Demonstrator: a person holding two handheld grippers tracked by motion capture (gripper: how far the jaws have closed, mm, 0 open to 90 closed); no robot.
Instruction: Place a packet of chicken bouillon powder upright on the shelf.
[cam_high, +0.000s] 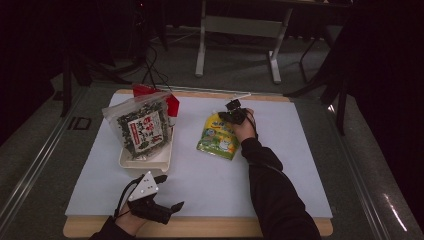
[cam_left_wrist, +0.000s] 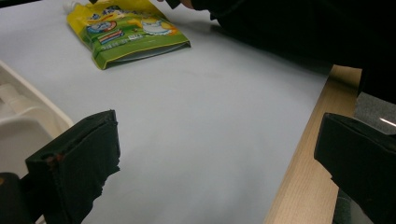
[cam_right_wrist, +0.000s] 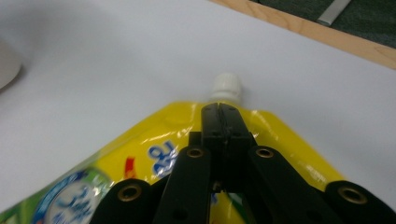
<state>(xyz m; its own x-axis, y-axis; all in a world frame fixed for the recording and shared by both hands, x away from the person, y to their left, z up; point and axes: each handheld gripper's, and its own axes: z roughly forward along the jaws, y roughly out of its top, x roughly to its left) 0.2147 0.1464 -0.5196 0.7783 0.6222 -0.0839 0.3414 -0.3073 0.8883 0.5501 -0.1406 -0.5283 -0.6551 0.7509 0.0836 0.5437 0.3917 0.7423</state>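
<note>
Room: I see a dark space, with grey carpet-like floor around the table and a pale-legged bench frame (cam_high: 240, 30) at 12 o'clock beyond it.
Surface: a wooden table (cam_high: 200, 227) topped with a white sheet (cam_high: 210, 175); bare wood shows along the near and far edges.
Pouch: the yellow-green spouted pouch (cam_high: 218, 136) lies flat on the sheet, a little toward 1 o'clock from the centre, its white cap (cam_right_wrist: 226, 87) pointing toward the far edge.
Right gripper: my right gripper (cam_high: 233, 114) sits over the pouch's top end; in the right gripper view its jaws are pressed together just short of the cap, with nothing between them.
Left gripper: my left gripper (cam_high: 167, 192) rests at 7 o'clock by the near edge, jaws spread wide over bare sheet.
Tray: a white tray (cam_high: 145, 159) at 10 o'clock carries a seaweed snack bag (cam_high: 140, 126), with something red (cam_high: 170, 102) behind it.
</note>
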